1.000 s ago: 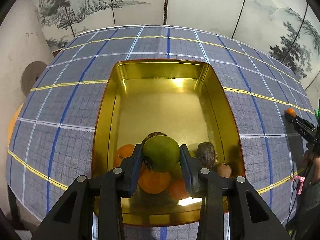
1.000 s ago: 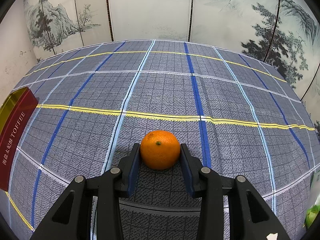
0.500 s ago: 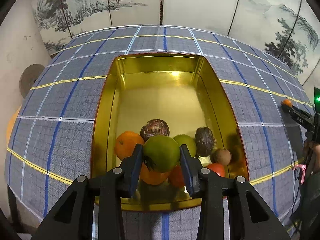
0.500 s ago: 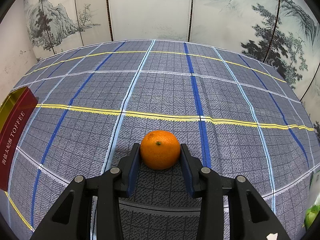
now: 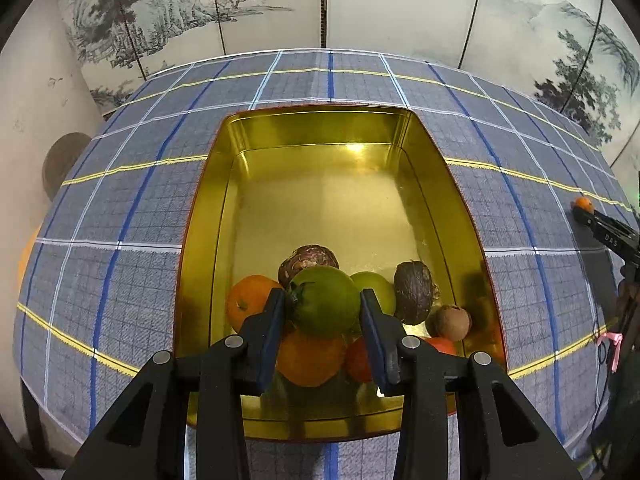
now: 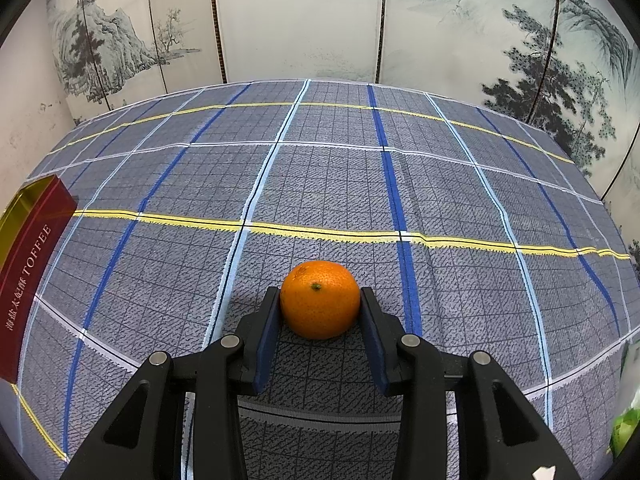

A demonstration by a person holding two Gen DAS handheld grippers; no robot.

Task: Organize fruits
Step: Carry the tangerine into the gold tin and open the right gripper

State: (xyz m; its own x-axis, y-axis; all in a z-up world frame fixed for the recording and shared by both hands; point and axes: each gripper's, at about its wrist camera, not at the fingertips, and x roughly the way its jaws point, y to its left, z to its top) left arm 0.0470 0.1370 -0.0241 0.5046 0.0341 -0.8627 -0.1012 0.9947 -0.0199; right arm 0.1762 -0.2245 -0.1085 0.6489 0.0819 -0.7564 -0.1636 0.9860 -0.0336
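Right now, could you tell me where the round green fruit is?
In the left wrist view, the round green fruit sits between the left gripper jaws, above the fruit pile in the gold tin.

Partly hidden behind the green fruit (image 5: 325,301) and the left gripper's fingers (image 5: 269,332): two oranges (image 5: 310,356), a reddish fruit (image 5: 357,360), a second green fruit (image 5: 378,290). Tin (image 6: 30,264) cut off by the left edge of the right wrist view, interior unseen. Something green (image 6: 624,428) clipped at the lower right edge, too little visible to identify. Right gripper (image 5: 578,210) tiny at the left wrist view's far right, contact with its orange (image 5: 583,202) unreadable there.
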